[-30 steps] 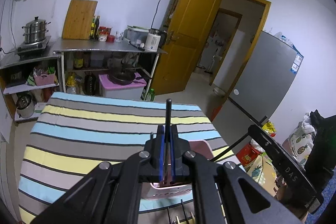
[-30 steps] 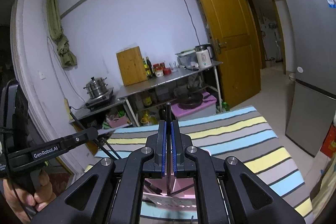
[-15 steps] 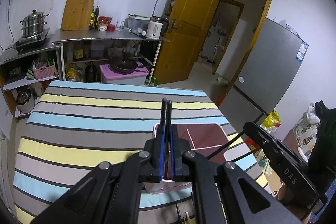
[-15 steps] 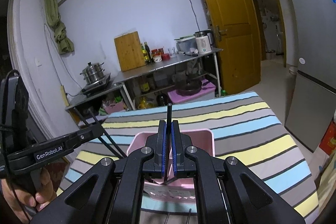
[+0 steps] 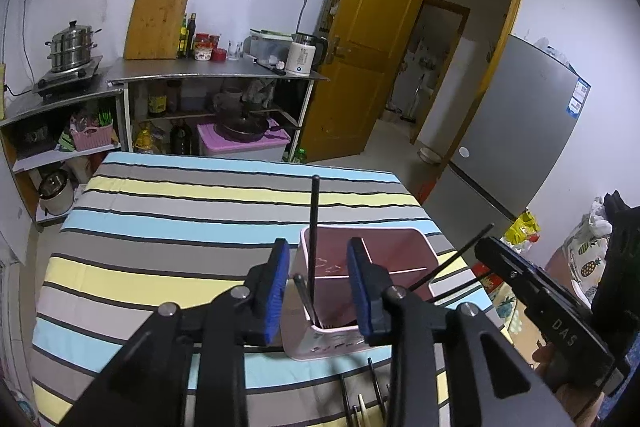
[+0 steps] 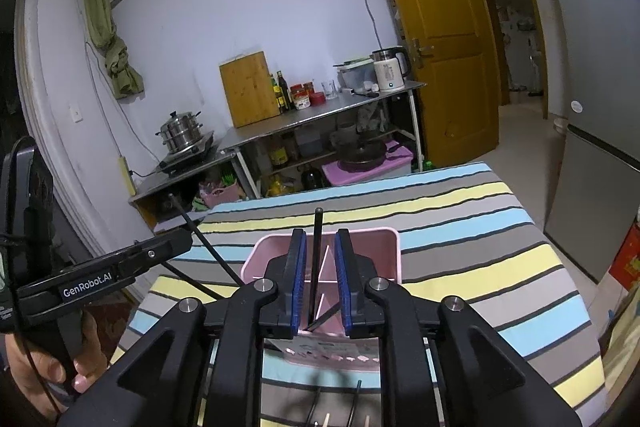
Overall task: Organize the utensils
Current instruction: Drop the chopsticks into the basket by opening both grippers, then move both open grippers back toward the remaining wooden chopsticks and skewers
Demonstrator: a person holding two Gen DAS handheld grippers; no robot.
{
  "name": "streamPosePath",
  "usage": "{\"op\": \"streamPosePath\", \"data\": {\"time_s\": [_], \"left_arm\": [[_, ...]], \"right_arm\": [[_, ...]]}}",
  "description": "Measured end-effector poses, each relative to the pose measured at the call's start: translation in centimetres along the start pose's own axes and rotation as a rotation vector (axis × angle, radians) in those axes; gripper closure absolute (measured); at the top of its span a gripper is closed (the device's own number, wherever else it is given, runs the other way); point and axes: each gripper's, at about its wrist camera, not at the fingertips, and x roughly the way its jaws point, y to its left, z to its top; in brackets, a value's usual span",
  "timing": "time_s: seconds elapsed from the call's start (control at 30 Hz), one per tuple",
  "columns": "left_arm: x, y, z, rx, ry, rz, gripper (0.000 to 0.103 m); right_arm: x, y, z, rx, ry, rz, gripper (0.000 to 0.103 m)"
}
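Mid-release of black chopsticks into the pink holder (image 5: 404, 247). Left gripper (image 5: 318, 285) just been opening, pads apart, black chopstick (image 5: 313, 227) loose between them, lower end inside the holder directly ahead. Right gripper (image 6: 320, 277) likewise just been opening, its chopstick (image 6: 317, 259) free between parted pads, tip dropping into the divided holder. Next, probably: backing straight out, then reaching for utensils lying nearer, below the jaws.

Left gripper (image 5: 318, 287): tilted downward, blue pads apart, jaws just opened, nothing pressed between them. Right gripper (image 6: 320, 279): tilted downward, pads narrowly apart, jaws just opened. Left hand (image 6: 44, 363): wrapped around its gripper's handle.
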Motion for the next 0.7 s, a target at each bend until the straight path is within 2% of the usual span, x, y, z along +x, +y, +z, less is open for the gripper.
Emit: {"op": "streamPosePath", "data": {"time_s": [0.33, 0.7], "left_arm": [[-4.3, -0.3, -2.0, 0.017, -0.051, -0.008, 0.071], [-6.9, -0.5, -8.0, 0.021, -0.042, -0.008, 0.071]], "right_arm": [[-5.0, -0.5, -1.5, -0.002, -0.033, 0.001, 0.088], [-8.8, -1.8, -6.5, 0.022, 0.019, -0.017, 0.088]]}}
